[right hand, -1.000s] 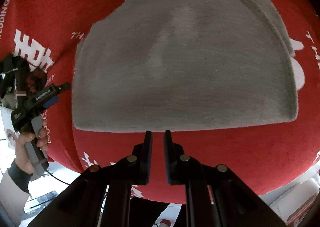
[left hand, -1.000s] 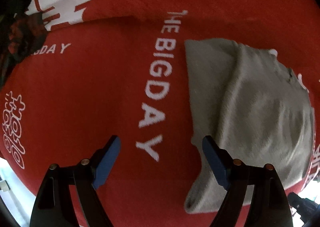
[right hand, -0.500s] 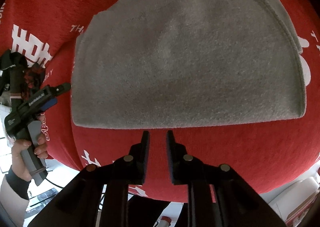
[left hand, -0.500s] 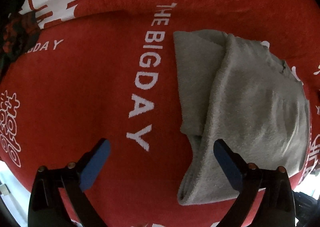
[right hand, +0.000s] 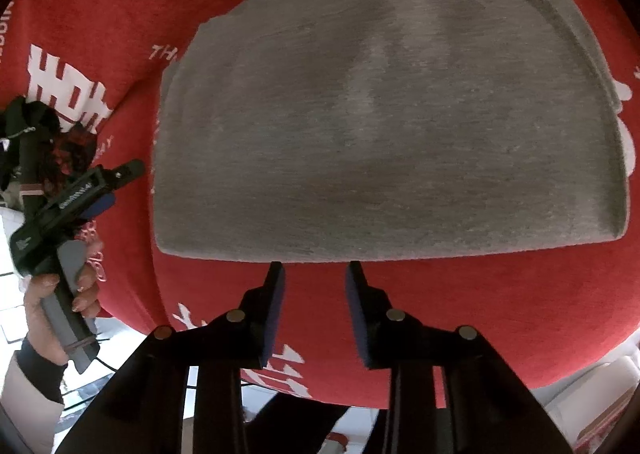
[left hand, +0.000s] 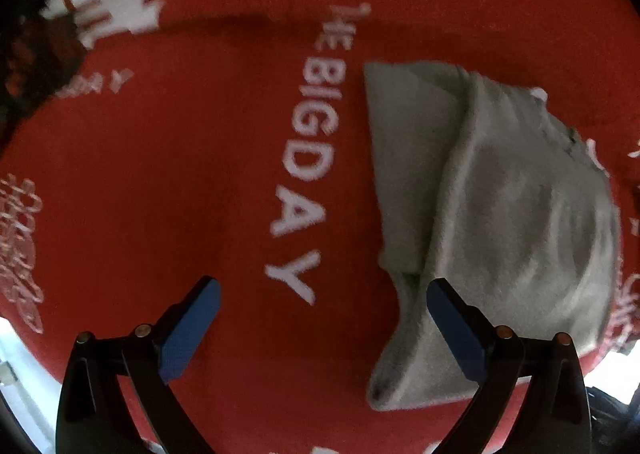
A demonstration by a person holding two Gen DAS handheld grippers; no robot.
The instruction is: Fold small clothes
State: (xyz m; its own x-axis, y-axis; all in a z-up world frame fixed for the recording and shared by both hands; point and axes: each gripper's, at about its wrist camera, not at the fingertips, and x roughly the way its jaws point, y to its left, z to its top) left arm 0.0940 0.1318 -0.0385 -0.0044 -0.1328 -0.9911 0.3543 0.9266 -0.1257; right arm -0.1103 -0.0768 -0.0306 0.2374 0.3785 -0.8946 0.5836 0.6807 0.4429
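Folded grey garment (right hand: 384,126) lies on a red cloth (left hand: 180,174) printed "THE BIG DAY"; left gripper (left hand: 324,294) gapes empty, right gripper (right hand: 316,274) is opening, nothing between.

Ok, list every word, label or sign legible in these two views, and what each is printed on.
"THE BIG DAY": white letters on the red cloth, left wrist view.
"THE", cut off by the grey garment: red cloth, right wrist view.
White Chinese-style emblem: red cloth; not readable for certain.
White script at the cloth's edge: blurred.
Label on the left gripper's body: too small to read.
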